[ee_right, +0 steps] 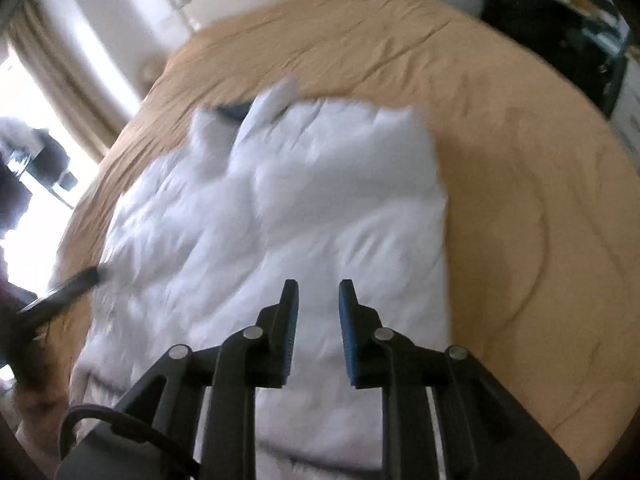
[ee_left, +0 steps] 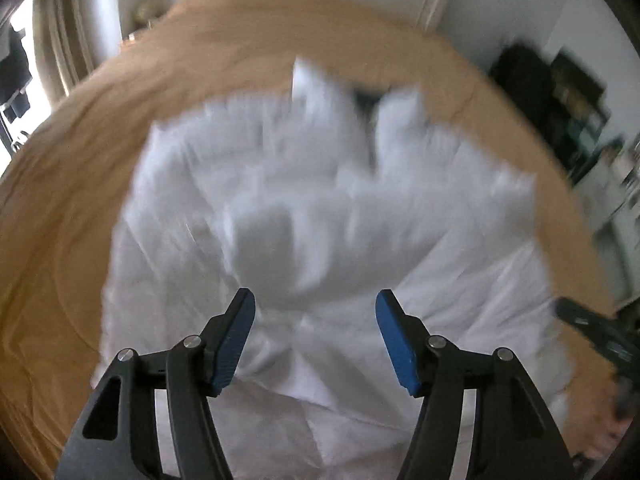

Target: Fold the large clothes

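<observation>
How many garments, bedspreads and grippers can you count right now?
White garment: 1
Tan bedspread: 1
Grippers: 2, left gripper and right gripper, both open, nothing between the jaws
Total: 4

White garment (ee_right: 280, 208) is lying rumpled and creased on the tan bedspread (ee_right: 520, 184), collar end lying toward its far edge.
</observation>
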`<control>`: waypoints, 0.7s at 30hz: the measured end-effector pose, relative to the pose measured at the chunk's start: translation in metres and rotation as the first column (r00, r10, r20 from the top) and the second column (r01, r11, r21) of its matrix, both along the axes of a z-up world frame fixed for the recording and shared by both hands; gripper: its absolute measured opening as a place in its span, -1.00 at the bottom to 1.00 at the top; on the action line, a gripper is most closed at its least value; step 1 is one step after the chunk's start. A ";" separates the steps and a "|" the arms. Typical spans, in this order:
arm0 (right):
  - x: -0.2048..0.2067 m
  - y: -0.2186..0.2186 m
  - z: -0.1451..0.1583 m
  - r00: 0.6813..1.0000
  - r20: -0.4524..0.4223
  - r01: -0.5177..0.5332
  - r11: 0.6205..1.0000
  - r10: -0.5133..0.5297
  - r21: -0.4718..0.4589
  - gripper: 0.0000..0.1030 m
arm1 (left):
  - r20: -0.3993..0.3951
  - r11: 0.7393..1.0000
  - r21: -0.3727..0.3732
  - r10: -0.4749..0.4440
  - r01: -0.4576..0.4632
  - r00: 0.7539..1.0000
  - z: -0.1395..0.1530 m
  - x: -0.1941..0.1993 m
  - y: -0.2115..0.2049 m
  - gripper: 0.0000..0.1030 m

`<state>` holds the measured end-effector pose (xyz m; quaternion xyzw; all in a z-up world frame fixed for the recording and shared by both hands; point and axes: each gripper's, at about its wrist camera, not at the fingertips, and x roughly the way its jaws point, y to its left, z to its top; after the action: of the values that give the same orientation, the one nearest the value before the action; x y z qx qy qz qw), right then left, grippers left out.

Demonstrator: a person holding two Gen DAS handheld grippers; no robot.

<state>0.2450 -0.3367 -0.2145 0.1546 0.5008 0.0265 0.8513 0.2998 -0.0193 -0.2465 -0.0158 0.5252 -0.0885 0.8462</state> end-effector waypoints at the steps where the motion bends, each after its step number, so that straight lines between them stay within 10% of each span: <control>1: -0.005 0.003 -0.012 0.999 -0.046 -0.013 1.000 0.012 -0.022 -0.59 | -0.039 0.998 0.059 0.016 -0.014 0.999 -0.020 0.002 0.001 0.06; 6: -0.031 -0.043 -0.063 0.968 -0.194 0.113 0.968 -0.158 -0.222 -0.61 | -0.066 0.998 0.034 0.062 -0.060 0.996 -0.027 -0.008 0.040 -0.40; 8: -0.050 -0.068 -0.052 0.956 -0.162 0.204 0.949 -0.246 -0.240 -0.47 | -0.031 0.997 -0.021 0.080 -0.080 0.996 0.002 -0.023 0.059 -0.20; 10: -0.070 -0.083 -0.038 0.959 -0.135 0.229 0.964 -0.247 -0.137 -0.07 | 0.040 0.996 -0.032 0.090 -0.089 0.995 0.030 -0.042 0.072 0.66; 11: -0.081 -0.086 -0.030 0.966 -0.127 0.214 0.973 -0.224 -0.090 0.06 | 0.094 0.995 -0.018 0.104 -0.103 0.990 0.045 -0.057 0.082 0.73; 13: -0.099 -0.081 -0.019 0.977 -0.096 0.182 0.979 -0.191 -0.094 0.41 | 0.142 0.992 0.037 0.112 -0.118 0.984 0.059 -0.081 0.097 0.74; 21: -0.144 -0.054 -0.035 0.981 -0.192 -0.004 0.993 -0.019 -0.121 0.43 | 0.011 0.957 0.208 0.205 -0.203 0.979 0.019 -0.151 0.166 0.74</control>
<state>0.1013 -0.3902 -0.2490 0.1063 0.5809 -0.0224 0.8067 0.1490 0.1469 -0.2280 0.0183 0.5318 0.0549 0.8449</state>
